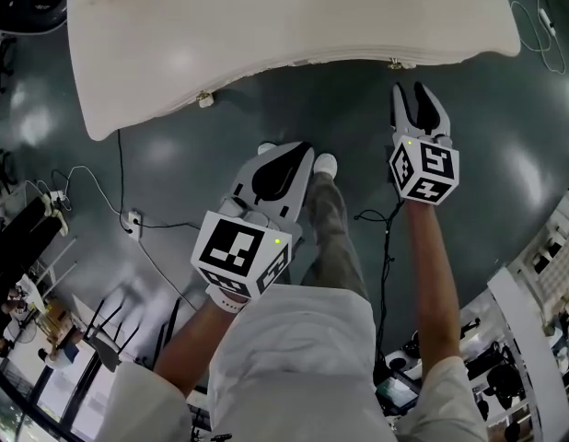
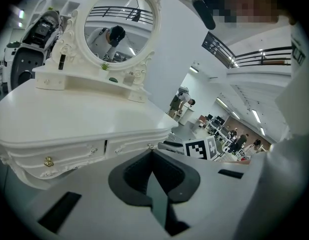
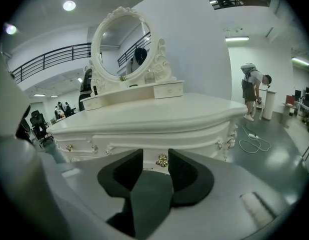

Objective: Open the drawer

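While aimed at the front edge of the white worktop [image 3: 159, 111] toward its right corner, holds the right gripper [image 1: 410, 92] wide, jaws well apart and bare, with the gold knob [image 3: 162, 160] of the shut drawer [image 3: 194, 143] framed in the gap just beyond the tips, untouched. Carries the left gripper [image 2: 152, 154] closed on nothing, jaws tip to tip, farther back from that front edge and left of the right one, pointing at the drawer fronts below the oval mirror [image 2: 119, 29] at the worktop's back edge.
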The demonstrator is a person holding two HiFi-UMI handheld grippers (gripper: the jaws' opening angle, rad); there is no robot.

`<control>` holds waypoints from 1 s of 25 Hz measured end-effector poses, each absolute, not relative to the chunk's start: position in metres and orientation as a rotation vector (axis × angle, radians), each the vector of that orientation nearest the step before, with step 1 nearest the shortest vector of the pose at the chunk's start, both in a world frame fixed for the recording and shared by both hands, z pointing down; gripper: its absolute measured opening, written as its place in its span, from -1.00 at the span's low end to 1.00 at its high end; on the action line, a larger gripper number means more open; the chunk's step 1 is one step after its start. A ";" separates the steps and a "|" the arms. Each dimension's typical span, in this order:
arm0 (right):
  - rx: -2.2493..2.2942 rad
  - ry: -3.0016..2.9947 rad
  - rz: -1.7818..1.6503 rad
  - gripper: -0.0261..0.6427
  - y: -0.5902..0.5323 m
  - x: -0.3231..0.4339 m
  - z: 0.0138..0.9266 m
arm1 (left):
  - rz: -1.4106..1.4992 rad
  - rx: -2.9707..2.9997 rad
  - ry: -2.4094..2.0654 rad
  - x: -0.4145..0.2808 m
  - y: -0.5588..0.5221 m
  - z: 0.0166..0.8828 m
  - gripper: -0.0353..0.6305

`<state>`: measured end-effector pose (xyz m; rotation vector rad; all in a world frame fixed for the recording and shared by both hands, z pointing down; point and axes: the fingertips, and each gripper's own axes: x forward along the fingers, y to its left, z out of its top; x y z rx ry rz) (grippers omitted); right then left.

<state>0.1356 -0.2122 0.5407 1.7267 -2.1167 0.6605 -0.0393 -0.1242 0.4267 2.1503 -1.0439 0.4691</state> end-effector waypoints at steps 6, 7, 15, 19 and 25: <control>1.703 -2.095 0.684 -0.45 -0.225 0.136 0.562 | 0.464 2.124 -1.045 -0.037 -0.130 0.436 -0.87; 1.697 -2.093 0.686 -0.45 -0.227 0.136 0.565 | 0.465 2.124 -1.040 -0.036 -0.129 0.436 -0.87; 1.646 -2.067 0.693 -0.45 -0.238 0.138 0.589 | 0.477 2.107 -1.021 -0.027 -0.126 0.442 -0.87; 1.641 -2.053 0.697 -0.44 -0.245 0.136 0.595 | 0.474 2.102 -1.025 -0.028 -0.128 0.441 -0.87; 1.623 -2.030 0.702 -0.44 -0.252 0.129 0.609 | 0.464 2.102 -1.030 -0.033 -0.131 0.443 -0.87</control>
